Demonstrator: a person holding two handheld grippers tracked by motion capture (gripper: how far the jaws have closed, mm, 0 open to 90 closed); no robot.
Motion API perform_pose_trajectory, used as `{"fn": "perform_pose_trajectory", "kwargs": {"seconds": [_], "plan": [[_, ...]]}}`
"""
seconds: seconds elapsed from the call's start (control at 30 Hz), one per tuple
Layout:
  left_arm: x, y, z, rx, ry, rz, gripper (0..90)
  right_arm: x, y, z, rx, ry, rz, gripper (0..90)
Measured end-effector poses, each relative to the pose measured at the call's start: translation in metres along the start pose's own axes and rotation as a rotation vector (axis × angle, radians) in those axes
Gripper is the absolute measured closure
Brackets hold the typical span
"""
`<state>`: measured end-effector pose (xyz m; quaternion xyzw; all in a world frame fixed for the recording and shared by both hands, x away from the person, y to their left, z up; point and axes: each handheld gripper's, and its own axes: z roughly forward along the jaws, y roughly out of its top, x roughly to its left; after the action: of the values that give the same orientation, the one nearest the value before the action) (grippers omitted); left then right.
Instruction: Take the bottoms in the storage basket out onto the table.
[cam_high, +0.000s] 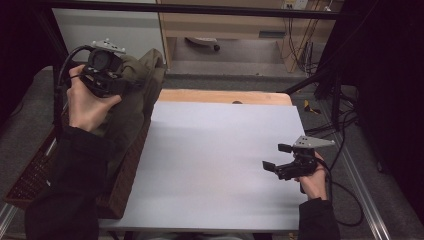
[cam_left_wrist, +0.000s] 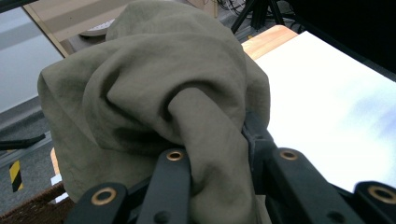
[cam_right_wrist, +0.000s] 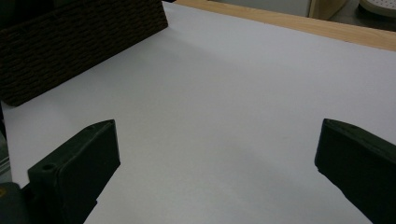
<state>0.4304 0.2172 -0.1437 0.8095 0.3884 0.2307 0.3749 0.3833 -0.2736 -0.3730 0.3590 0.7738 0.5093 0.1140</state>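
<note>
The left hand-held gripper (cam_left_wrist: 212, 163) is clamping a fold of crumpled olive-green cloth (cam_left_wrist: 154, 93) above the brown woven basket (cam_high: 122, 180) beside the white bench (cam_high: 215, 160). The right hand-held gripper (cam_high: 278, 156) is waiting wide open; the thin pinch may be slipping, dropping the cloth back

The olive cloth (cam_left_wrist: 154, 79) looks like soft, matt, crumpled woven fabric, the brown basket (cam_right_wrist: 70, 42) at the left is rough wicker, and the white sheet (cam_high: 220, 160) is smooth and matt over a pale wooden table (cam_high: 220, 96).
</note>
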Motion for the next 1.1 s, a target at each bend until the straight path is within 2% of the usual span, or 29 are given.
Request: {"fn": "perform_pose_trajectory", "kwargs": {"seconds": [0.77,1.1], "plan": [[-0.016,0.011,0.006,-0.007,-0.025,0.026,76.1,0.0,0.0,0.0,-0.001,0.001,0.004,0.6],[-0.023,0.019,0.002,-0.016,-0.025,0.043,76.1,0.0,0.0,-0.001,-0.005,0.002,0.003,0.6]]}}
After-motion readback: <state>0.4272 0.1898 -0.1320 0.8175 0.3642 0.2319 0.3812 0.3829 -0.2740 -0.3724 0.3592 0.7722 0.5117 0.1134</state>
